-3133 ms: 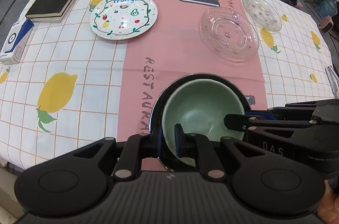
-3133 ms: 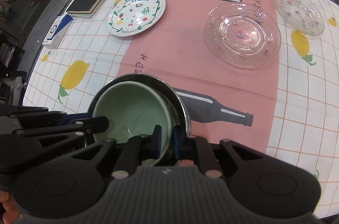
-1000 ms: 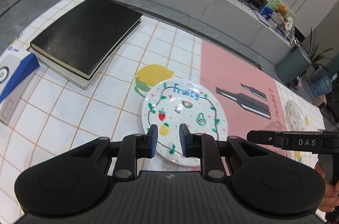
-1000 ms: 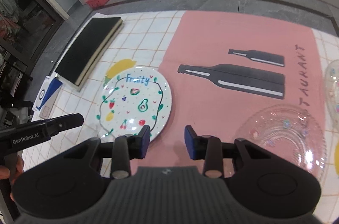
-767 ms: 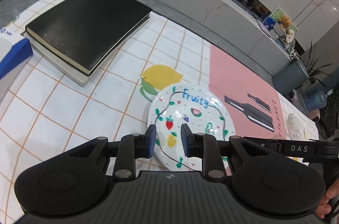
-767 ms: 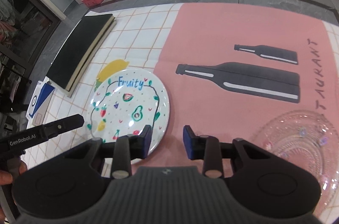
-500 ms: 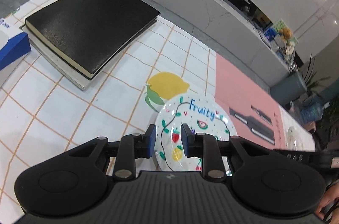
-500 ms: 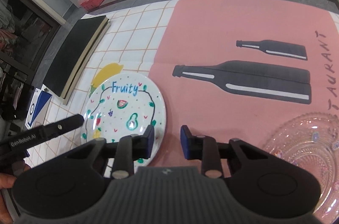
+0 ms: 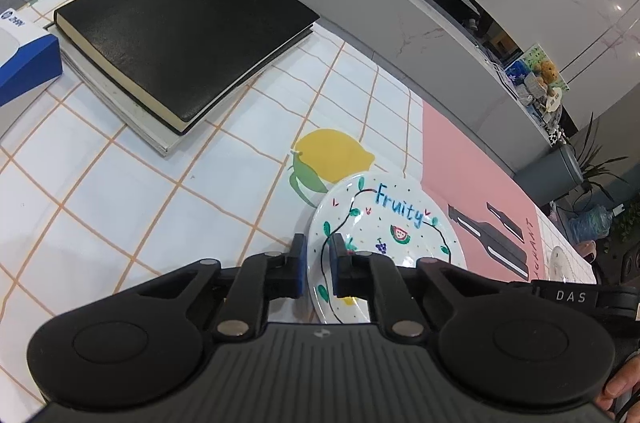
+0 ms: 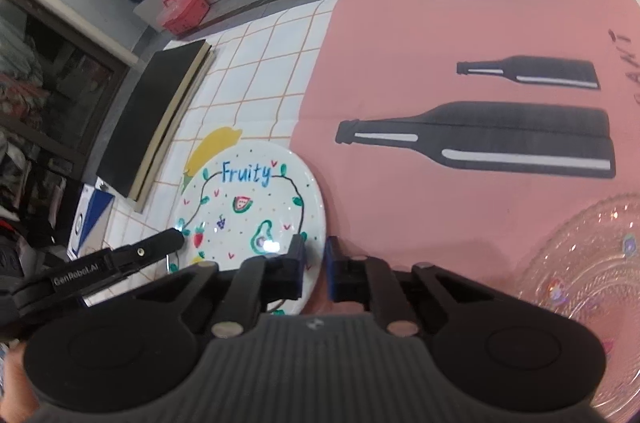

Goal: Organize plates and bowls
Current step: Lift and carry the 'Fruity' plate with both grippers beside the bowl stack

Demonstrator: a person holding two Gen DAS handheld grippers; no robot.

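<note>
left wrist view: the left tool (image 9: 319, 269) has just pinched in on the near-left rim of the Fruity plate (image 9: 394, 223), one finger outside the edge and one over the face, rim between them, so it's gripping the plate
where the plate is: flat on the table (image 9: 120, 183), partly over the printed lemon (image 9: 334, 155), right at the border of the pink strip of the cloth
other stuff there: black notebook (image 9: 180, 27) and a blue and white box (image 9: 24, 59) sit well apart to the left, not in the way
also visible: the other tool's arm pokes in from the right edge at the plate's far side

right wrist view: the right tool (image 10: 314, 269) has also just closed, clamped on the plate's (image 10: 248, 207) right rim, one finger on the painted face and one outside over the pink cloth
left tool from here: its tip (image 10: 168, 241) sits on the opposite rim, so the plate is held from both sides
neighbour: a clear glass plate (image 10: 592, 275) sits to the right on the pink strip, near but not touching

step in hand: looks like the grab on the Fruity plate is done, lift not started, it seems flat on the cloth
next move: my guess, both hands need to rise together and level, since a thin rim pinch can slip or tip if one side leads, then carry it to wherever the plates get stacked, maybe the glass one
</note>
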